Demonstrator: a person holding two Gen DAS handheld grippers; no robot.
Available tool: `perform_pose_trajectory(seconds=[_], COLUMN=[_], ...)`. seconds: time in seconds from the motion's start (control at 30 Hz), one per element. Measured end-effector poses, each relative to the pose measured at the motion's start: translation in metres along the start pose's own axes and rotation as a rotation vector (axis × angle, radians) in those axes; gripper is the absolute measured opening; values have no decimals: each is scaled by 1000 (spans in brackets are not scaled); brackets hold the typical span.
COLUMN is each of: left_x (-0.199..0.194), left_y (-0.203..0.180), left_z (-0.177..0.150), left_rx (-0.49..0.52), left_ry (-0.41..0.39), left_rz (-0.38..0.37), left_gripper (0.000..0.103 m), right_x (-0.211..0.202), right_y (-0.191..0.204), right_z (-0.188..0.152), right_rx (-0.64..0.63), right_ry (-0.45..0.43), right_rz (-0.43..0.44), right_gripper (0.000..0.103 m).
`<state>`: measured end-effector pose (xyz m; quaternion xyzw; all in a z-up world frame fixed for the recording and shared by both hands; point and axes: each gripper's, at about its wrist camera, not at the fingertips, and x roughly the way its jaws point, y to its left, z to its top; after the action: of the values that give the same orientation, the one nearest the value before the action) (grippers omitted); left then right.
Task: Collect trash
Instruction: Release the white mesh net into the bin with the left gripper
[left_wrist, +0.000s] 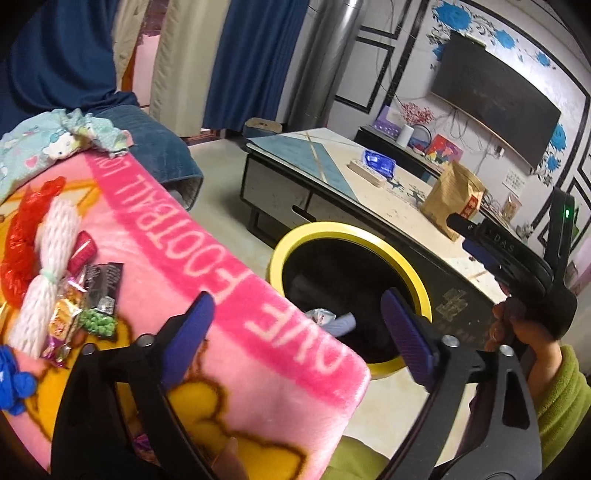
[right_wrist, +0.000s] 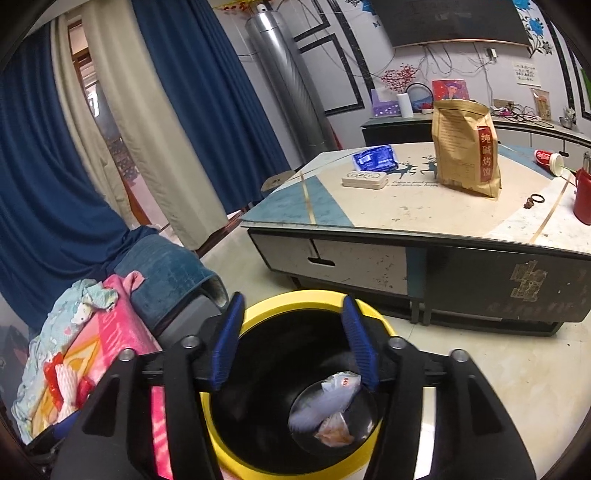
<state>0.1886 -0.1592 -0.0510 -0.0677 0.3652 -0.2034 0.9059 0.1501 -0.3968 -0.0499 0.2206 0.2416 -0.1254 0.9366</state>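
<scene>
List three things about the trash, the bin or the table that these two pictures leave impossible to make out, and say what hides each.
- Bin floor, left wrist view: the pink blanket and left gripper cover it.
- Wrappers on the blanket: print too small to read.
- Blue scrap, left wrist view: cut off by the frame edge.
- Red container on the table, right wrist view: cut off at the edge.

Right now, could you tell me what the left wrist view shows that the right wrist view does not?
Only the left wrist view shows the snack wrappers and blue yarn on the pink blanket, plus the right claw from outside.

Only the right wrist view shows the red cup lying on the coffee table, and the bin's floor with wrappers.

Both show the yellow-rimmed bin, brown paper bag, blue packet, and open claws.
</scene>
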Motion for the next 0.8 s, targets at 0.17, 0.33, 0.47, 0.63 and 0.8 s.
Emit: perform_pose_trajectory(seconds=[0.17, 0.33, 0.47, 0.63, 0.8], left_x=[-12, -25, -36, -51, -65], left_y=[5, 14, 19, 29, 38], left_z=[2, 1, 1, 2, 2], left_rx=[-13, -33, -38, -55, -71], left_ry=[-31, -60, -85, -115, -143], left_rz=[12, 24, 41, 62, 81], left_gripper=[91, 91, 91, 91, 91], right_x=[-2, -7, -11, -18, -25], right_y=[14, 30, 48, 69, 89], right_z=[-4, -8, -12, -20, -28], right_rx=[-25, -53, -87, -125, -159], right_ry=[14, 24, 33, 42, 60], right_rz=[26, 53, 82, 119, 161], right_gripper=[59, 61, 64, 68, 69])
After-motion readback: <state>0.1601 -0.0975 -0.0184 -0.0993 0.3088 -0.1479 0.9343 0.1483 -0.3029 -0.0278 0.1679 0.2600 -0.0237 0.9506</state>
